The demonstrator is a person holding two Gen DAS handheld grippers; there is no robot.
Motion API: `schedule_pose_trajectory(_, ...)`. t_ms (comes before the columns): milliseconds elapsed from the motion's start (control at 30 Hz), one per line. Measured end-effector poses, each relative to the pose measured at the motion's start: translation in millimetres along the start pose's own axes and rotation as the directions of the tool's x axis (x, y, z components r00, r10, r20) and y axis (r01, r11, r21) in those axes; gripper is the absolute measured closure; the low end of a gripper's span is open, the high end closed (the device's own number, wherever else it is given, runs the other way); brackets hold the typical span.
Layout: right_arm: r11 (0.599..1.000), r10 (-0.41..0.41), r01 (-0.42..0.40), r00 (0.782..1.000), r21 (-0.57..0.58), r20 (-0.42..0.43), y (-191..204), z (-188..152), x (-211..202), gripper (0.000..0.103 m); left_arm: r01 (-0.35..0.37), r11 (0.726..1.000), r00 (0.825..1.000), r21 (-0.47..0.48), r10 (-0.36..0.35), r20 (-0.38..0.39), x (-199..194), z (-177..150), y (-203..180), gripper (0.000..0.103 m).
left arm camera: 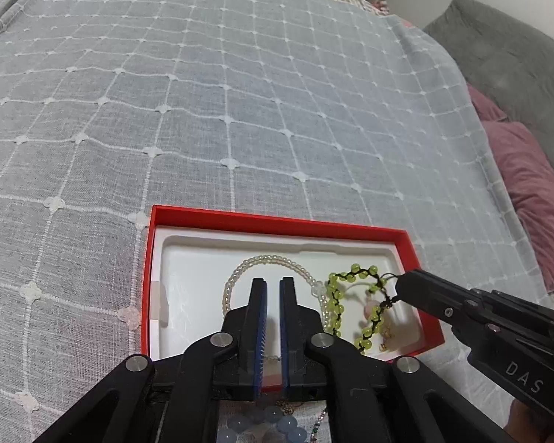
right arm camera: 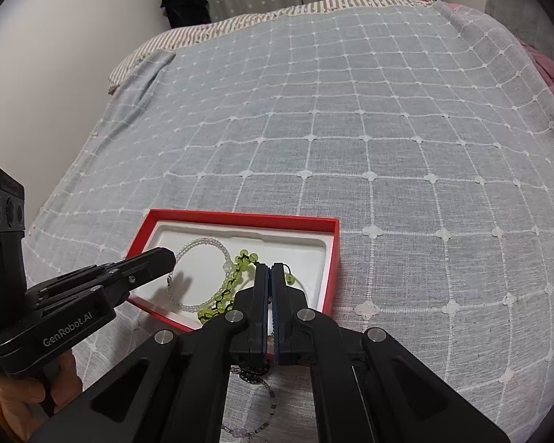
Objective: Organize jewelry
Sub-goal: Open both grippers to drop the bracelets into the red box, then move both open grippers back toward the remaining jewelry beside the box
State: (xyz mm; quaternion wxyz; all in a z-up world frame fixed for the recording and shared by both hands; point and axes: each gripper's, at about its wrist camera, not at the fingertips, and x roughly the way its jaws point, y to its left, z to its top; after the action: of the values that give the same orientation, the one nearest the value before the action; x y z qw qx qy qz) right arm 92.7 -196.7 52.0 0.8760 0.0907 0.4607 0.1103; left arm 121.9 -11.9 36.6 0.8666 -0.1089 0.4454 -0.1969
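A red box (left arm camera: pixel 277 221) with a white tray insert (left arm camera: pixel 188 277) lies on the bedspread. Inside it lies a clear pearl-like bead bracelet (left arm camera: pixel 240 269). Over the box's right half, my right gripper (right arm camera: pixel 269 269) is shut on the black cord of a green bead bracelet (right arm camera: pixel 240 258). The rest of that bracelet (left arm camera: pixel 332 295) trails down into the tray across the clear beads. A pink piece with a gold chain (left arm camera: pixel 373 308) lies under it. My left gripper (left arm camera: pixel 273 284) hovers over the clear bracelet, its jaws a narrow gap apart with nothing pressed between the pads.
Blue beads (left arm camera: pixel 262 428) and thin chains (right arm camera: pixel 247 373) lie on the grey checked bedspread (right arm camera: pixel 387 147) just in front of the box, under the grippers. Pink and grey pillows (left arm camera: pixel 528 170) line the right side. A wall (right arm camera: pixel 37 74) borders the bed's left.
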Motion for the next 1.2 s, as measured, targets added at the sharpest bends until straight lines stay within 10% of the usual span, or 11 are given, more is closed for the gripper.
schedule_pose_trajectory(200, 1.000, -0.008, 0.008, 1.000, -0.013, -0.018, 1.3, -0.3, -8.8, 0.098, -0.033, 0.998, 0.999, 0.057, 0.033, 0.005, -14.8, -3.3, -10.6, 0.054)
schedule_pose_trajectory(533, 0.999, -0.019, 0.020, 1.000, -0.029, 0.017, 1.9, -14.4, -40.3, 0.045, -0.101, 0.990, 0.995, 0.101, 0.098, 0.032, -45.7, -21.0, -7.9, 0.013)
schedule_pose_trajectory(1200, 0.972, -0.184, 0.166, 0.978, -0.165, -0.102, 3.1, -81.7, -30.0, 0.027, -0.240, 0.955, 0.964, 0.176, 0.256, -0.072, -44.6, -82.3, 28.1, 0.009)
